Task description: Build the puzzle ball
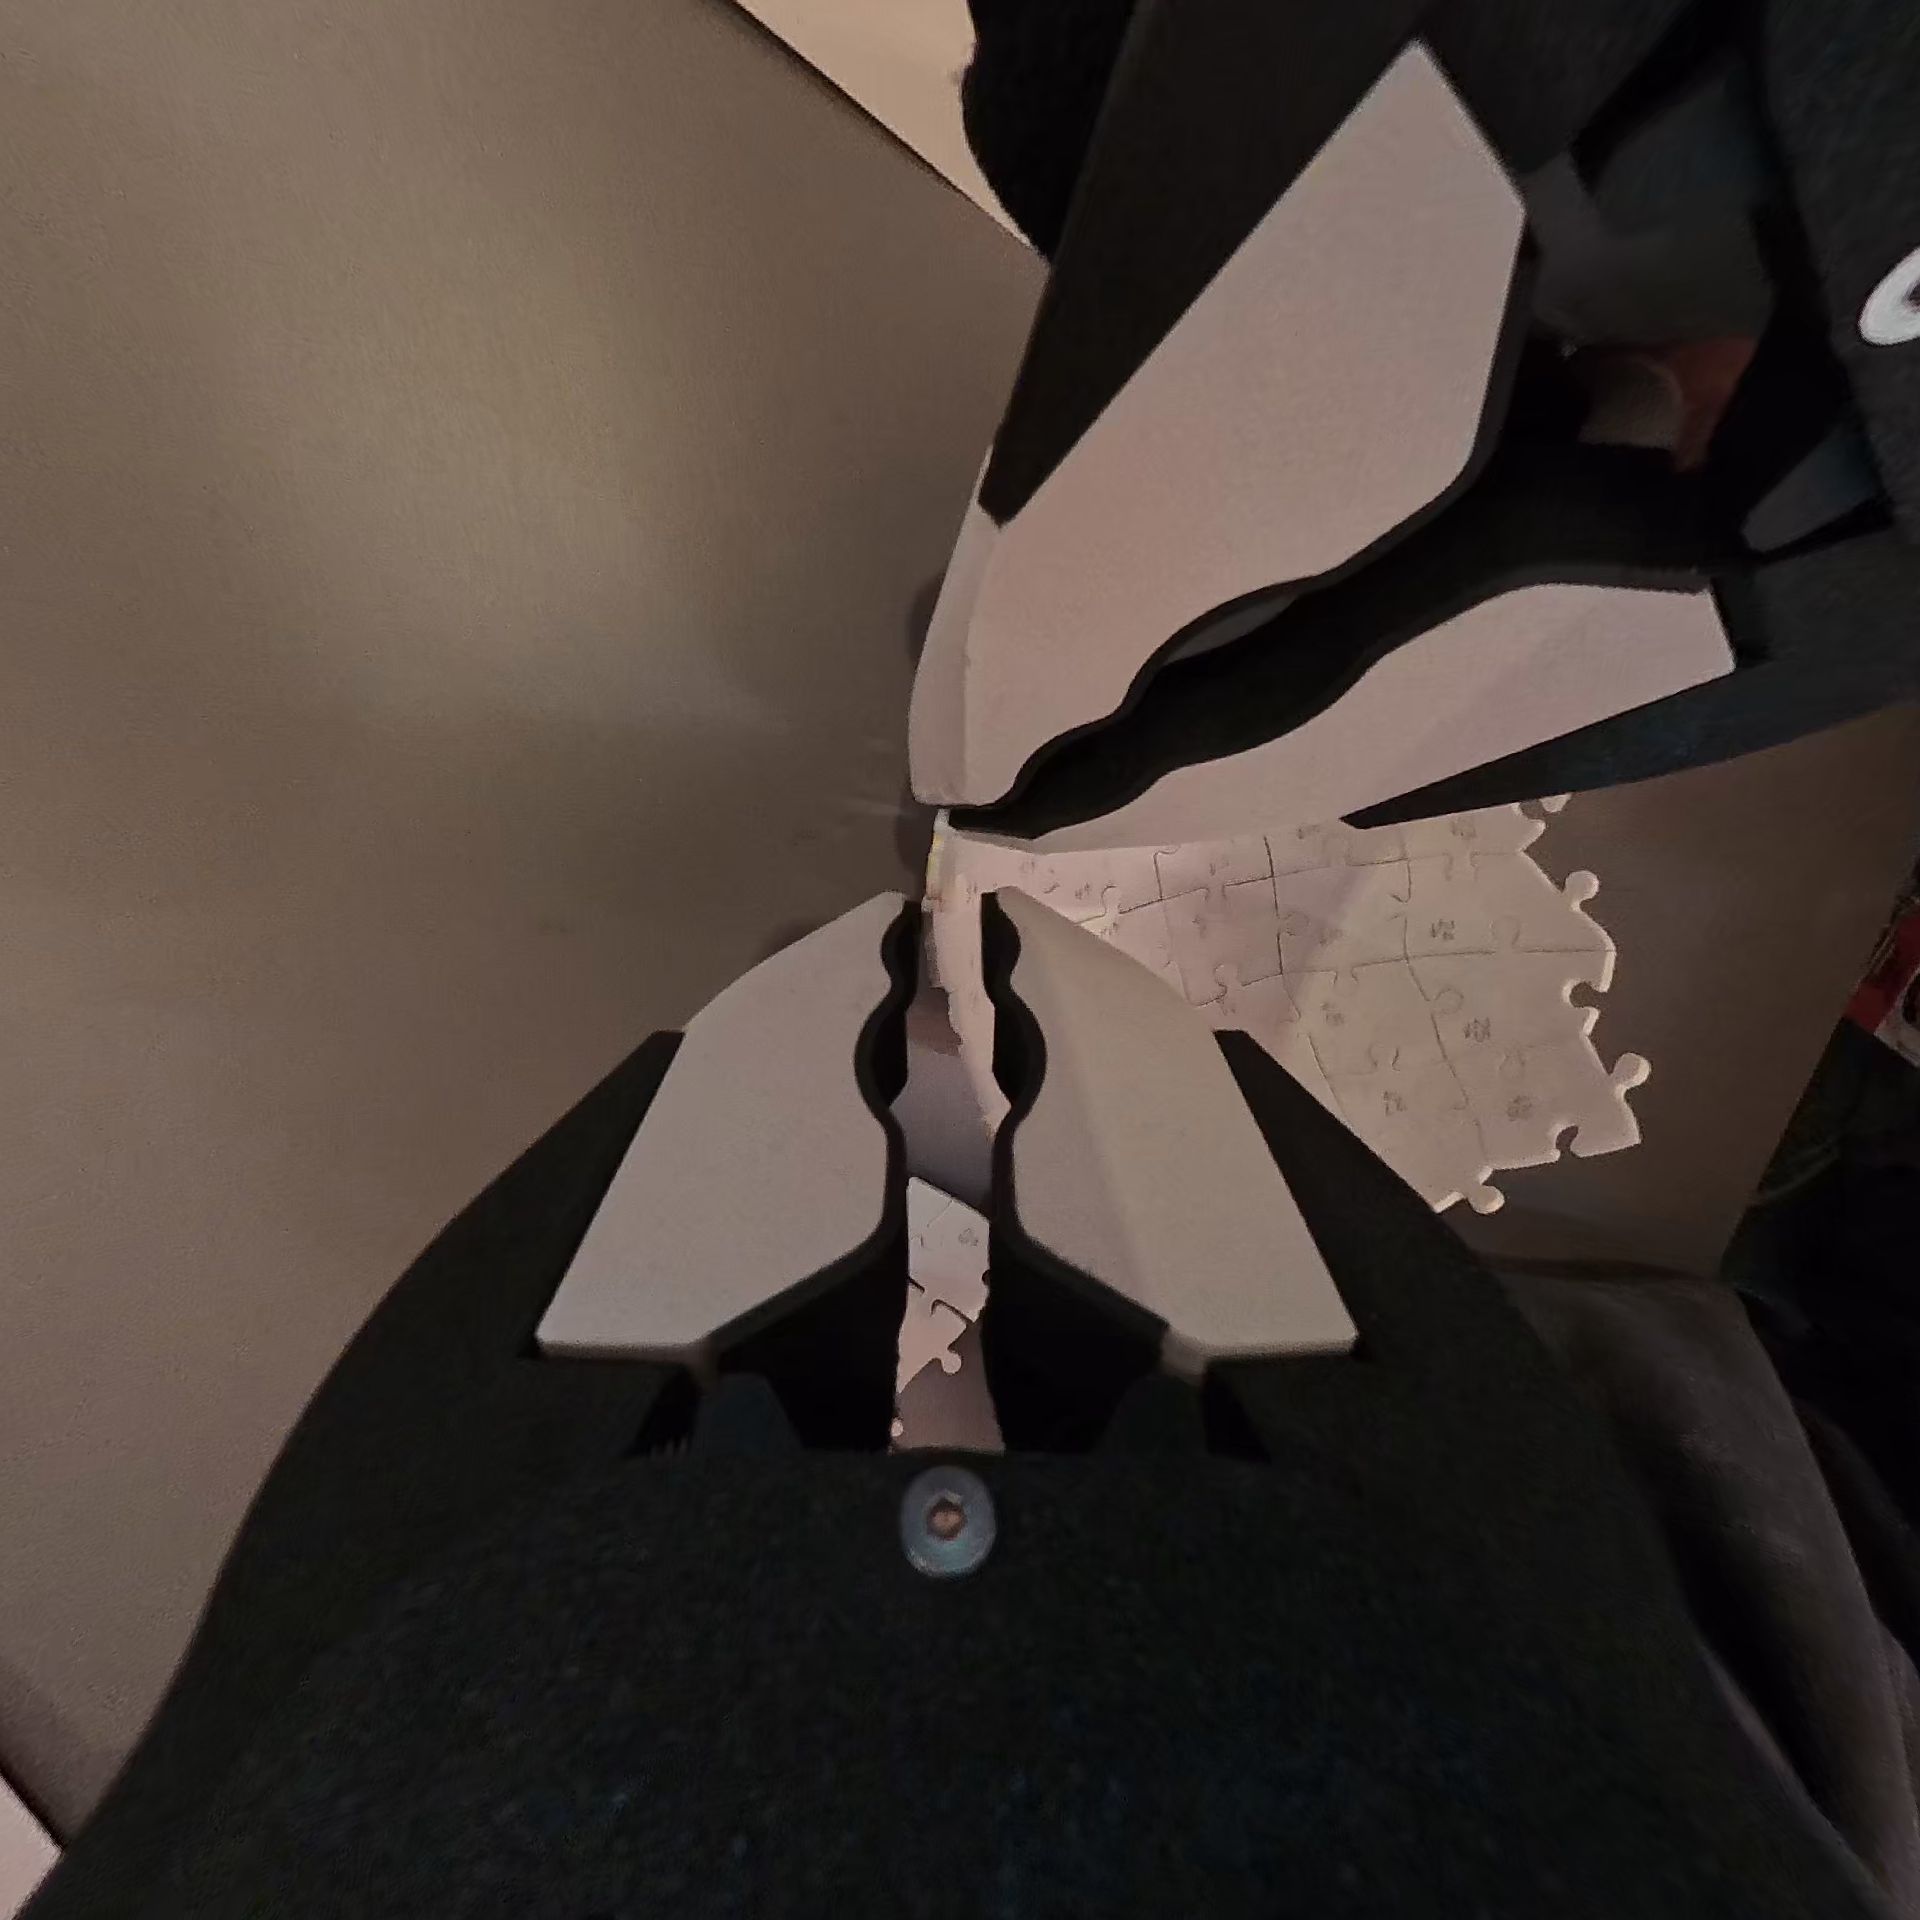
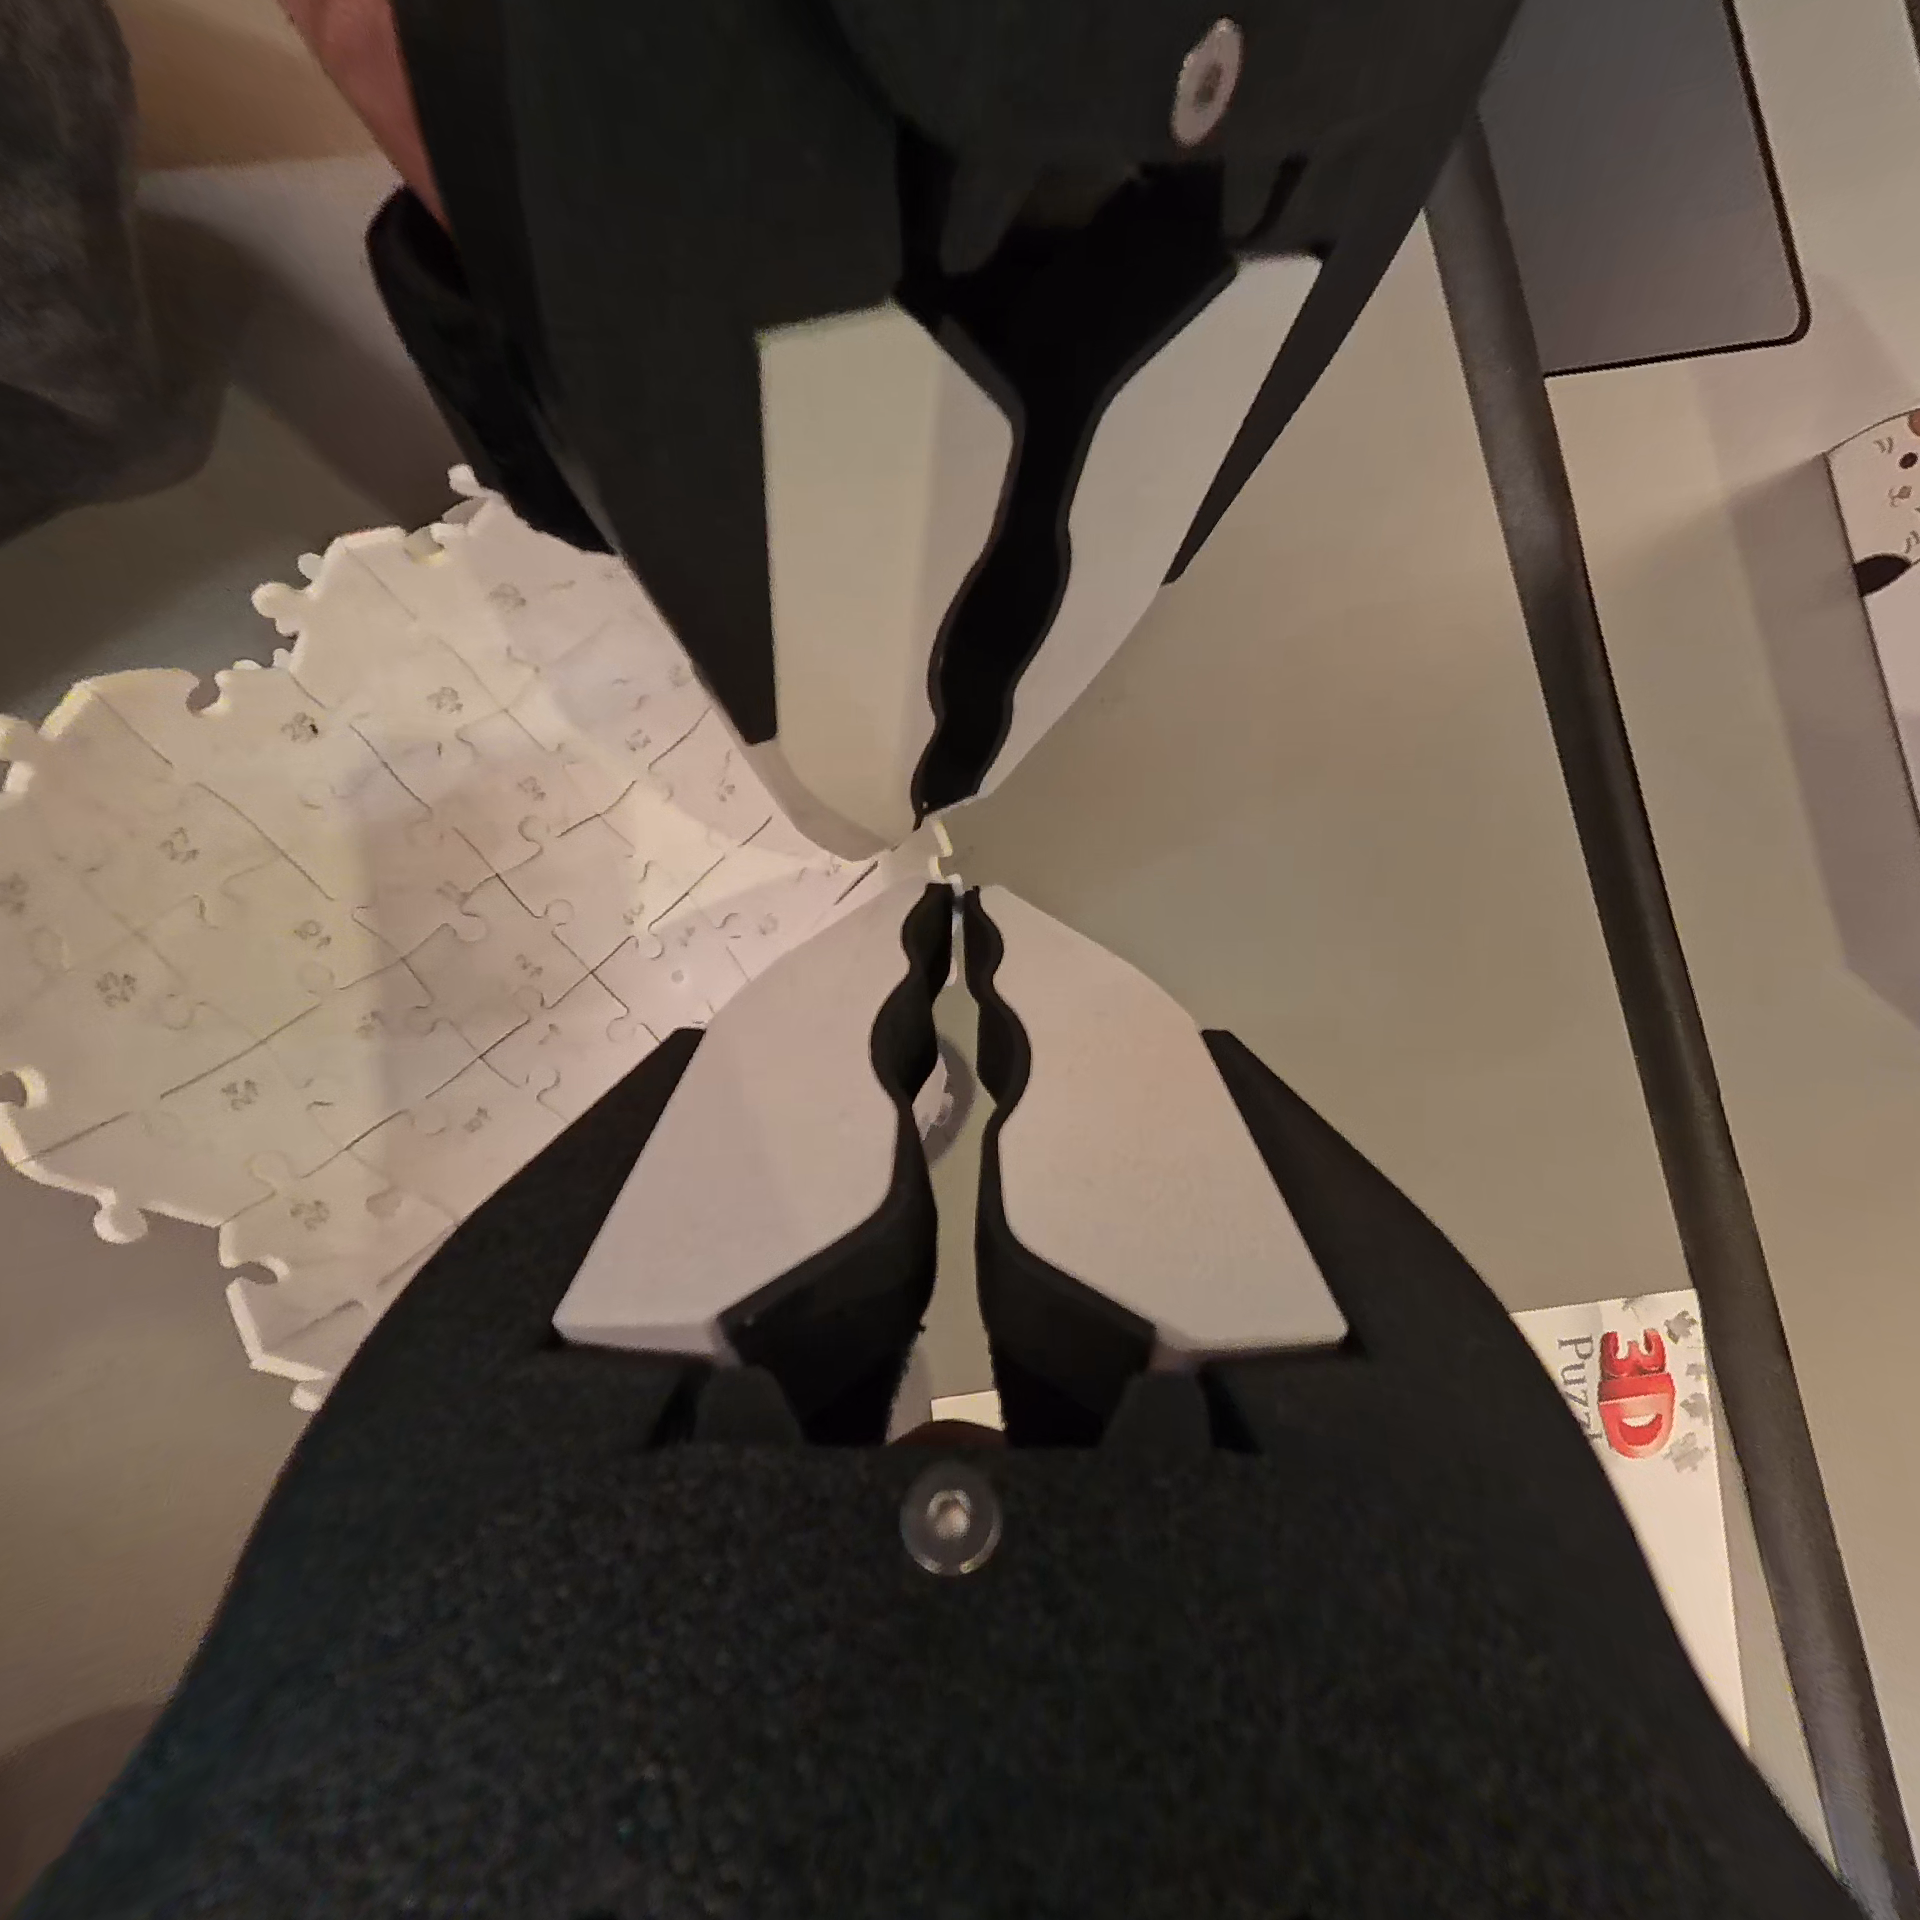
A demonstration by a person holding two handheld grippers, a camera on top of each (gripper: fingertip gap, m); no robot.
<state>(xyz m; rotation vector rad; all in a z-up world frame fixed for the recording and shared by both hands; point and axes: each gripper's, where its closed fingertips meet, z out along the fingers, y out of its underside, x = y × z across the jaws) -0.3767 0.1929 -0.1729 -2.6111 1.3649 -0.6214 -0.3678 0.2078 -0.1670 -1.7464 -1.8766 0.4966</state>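
White pads edged in black foam fill the bottom of each wrist view, and both tools meet tip to tip at the centre of the frame. In the left wrist view, the left tool [image 1: 951, 914] is clenched on the edge of the curved puzzle shell [image 1: 1455, 997], whose pale inner face fans out to the right of centre. Some of the shell shows through the slit between its fingers. Above it, the right tool [image 1: 961, 816] comes down from the upper right, tips nearly together.

In the right wrist view, the right tool [image 2: 956, 899] pinches a small white puzzle piece [image 2: 935, 836] at its very tips, right at the shell's [image 2: 343, 914] corner. The left tool [image 2: 920, 805] hangs from the top of the frame, its tips against the same spot. The shell spreads left over the grey surface [image 2: 1299, 831]. Farther off, a dark bar [image 2: 1621, 831] runs down the right side, with a printed box [image 2: 1631, 1423] at lower right.

The join looks about to be pressed home. The risk, as I judge it, is that the piece, held only at the tips, twists or slips if pushed off-line. Too hard a squeeze could also flex the thin shell and pop neighbouring tabs loose.
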